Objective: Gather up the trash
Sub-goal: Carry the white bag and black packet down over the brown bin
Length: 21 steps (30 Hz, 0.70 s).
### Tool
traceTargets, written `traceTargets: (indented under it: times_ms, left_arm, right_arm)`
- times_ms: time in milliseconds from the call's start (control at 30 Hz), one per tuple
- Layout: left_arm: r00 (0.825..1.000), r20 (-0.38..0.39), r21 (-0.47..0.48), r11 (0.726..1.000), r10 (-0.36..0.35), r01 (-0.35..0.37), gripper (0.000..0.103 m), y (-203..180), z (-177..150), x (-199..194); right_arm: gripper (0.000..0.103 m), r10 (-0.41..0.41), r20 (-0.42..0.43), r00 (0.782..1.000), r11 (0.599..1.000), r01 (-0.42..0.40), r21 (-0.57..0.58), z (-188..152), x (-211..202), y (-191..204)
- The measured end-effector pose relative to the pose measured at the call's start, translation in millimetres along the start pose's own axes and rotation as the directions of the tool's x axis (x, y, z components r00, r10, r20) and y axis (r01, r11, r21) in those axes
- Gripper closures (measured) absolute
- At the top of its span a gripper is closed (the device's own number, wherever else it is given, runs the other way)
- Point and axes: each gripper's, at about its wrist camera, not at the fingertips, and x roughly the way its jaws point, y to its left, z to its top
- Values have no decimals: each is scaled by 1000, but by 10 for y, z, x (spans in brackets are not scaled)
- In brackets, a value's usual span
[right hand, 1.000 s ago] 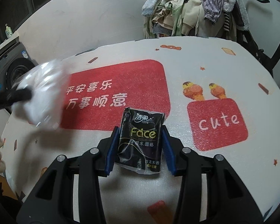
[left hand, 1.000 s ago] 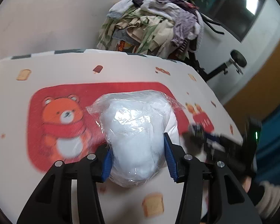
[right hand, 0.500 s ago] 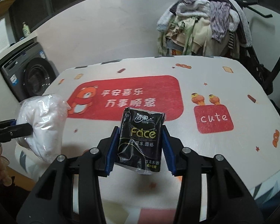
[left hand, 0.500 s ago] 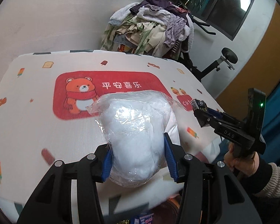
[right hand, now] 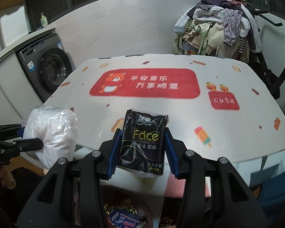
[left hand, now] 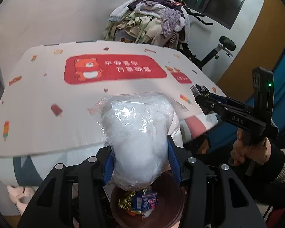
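The left tool [left hand: 140, 163] grips a clear plastic bag of white wadding [left hand: 140, 133], held off the near edge of the surface [left hand: 47, 114], above a brown trash bin [left hand: 171, 205] containing wrappers [left hand: 140, 203]. The right tool [right hand: 142, 152] clamps a black tissue pack [right hand: 143, 142] upright, also over the bin's side.

Beyond your counter's [right hand: 237, 133] far edge you face a white wall [right hand: 114, 38]. A washing machine [right hand: 47, 70] stands off its left edge, heaped clothes [right hand: 218, 28] off its far right corner, below a dark window [left hand: 224, 1].
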Motion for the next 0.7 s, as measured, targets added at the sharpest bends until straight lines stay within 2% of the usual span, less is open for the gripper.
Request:
traceTargets:
  times_ms: [433, 600, 700]
  left_arm:
    - [998, -63, 68, 998, 12, -8, 55, -226, -757, -38]
    - [998, -44, 167, 985, 39, -31, 53, -383, -1057, -34]
    - [998, -52, 164, 986, 39, -30, 53, -379, -1197, 48]
  right_arm:
    - [57, 12, -12, 1000, 1000, -12, -22, -601, -229, 180]
    - [57, 20, -7, 1000, 1000, -20, -20, -822, -301, 206]
    - [57, 21, -12, 1000, 999, -22, -32, -956, -308, 200]
